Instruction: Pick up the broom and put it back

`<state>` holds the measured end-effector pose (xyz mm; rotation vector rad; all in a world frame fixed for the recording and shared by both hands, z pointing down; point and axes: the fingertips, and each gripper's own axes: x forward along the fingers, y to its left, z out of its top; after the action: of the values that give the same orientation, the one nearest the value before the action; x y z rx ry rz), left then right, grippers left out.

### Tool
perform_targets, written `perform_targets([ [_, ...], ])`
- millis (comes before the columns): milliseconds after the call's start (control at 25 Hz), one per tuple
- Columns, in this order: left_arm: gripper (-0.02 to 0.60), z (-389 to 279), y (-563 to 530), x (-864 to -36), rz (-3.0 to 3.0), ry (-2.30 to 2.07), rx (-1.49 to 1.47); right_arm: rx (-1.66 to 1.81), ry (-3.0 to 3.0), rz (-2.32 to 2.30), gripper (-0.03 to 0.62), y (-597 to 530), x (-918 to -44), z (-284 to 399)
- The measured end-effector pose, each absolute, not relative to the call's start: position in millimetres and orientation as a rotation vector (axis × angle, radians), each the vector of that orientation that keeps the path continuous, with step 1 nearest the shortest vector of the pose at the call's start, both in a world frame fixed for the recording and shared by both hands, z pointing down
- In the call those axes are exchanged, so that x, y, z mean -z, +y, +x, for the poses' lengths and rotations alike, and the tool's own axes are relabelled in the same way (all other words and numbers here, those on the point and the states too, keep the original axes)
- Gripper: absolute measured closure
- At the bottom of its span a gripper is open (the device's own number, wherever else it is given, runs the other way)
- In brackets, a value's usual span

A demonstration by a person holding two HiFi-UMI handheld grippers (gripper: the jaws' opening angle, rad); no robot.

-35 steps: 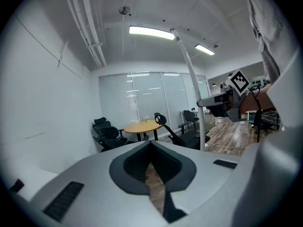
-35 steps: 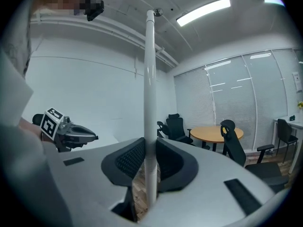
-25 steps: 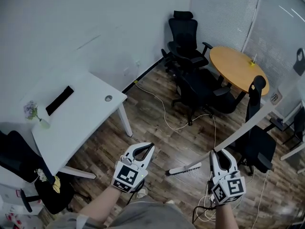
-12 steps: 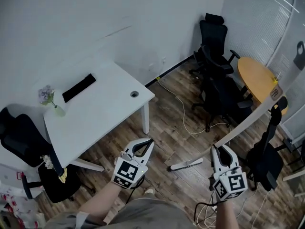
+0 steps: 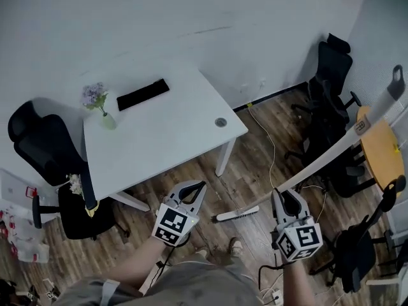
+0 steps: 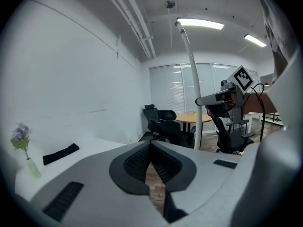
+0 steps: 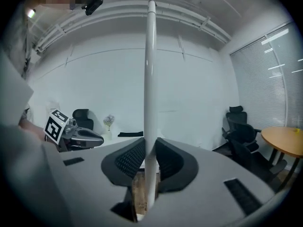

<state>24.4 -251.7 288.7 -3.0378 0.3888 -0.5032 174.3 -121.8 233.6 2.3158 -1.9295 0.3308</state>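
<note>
Since 1 second ago the room has swung rightward across the head view. The white worktop [image 5: 178, 139], then at the left edge, now sits in the middle, and the round wooden table [image 5: 382, 161] has slid to the right border. Both tools have travelled with the turn and remain low in the frame, the left tool [image 5: 199, 187] well apart from the right tool [image 5: 285, 195], with wooden floor [image 5: 255, 171] between them.

The right tool is clamped on the broom [image 5: 338, 146], its 2 pads pressing either side of the white handle [image 5: 312, 167] near its lower end. The broom's long axis slants. The flat head [image 5: 237, 214] sits low between the 2 tools (whether it touches the floor cannot be told), and the handle rises to the upper right. It ends in a hanging loop [image 5: 398, 75] near the frame's edge. In the right gripper view the handle runs straight up from the jaws toward the ceiling.

The left tool's jaws are together at the tips, with nothing between them.

On the worktop stand a small vase of purple flowers [image 5: 99, 104] and, near it, a black slab [image 5: 142, 94]. 1 black office chair [image 5: 38, 142] stands at the worktop's left end, and more black chairs [image 5: 331, 75] stand by the wall on the right.
</note>
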Motion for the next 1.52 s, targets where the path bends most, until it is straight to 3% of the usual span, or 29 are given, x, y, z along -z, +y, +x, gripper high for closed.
perform_targets([
  [760,0.566,-63.3,-286.4,-309.6,-2.851,1.335,0.634,-0.414,-2.414,1.593,0.5,-259.3,-301.1,129.5],
  [1520,0.566,-81.1,-295.9,-341.1,-2.78,1.535,0.698,-0.469,-2.342,1.507,0.5,-293.6,-367.9,115.4],
])
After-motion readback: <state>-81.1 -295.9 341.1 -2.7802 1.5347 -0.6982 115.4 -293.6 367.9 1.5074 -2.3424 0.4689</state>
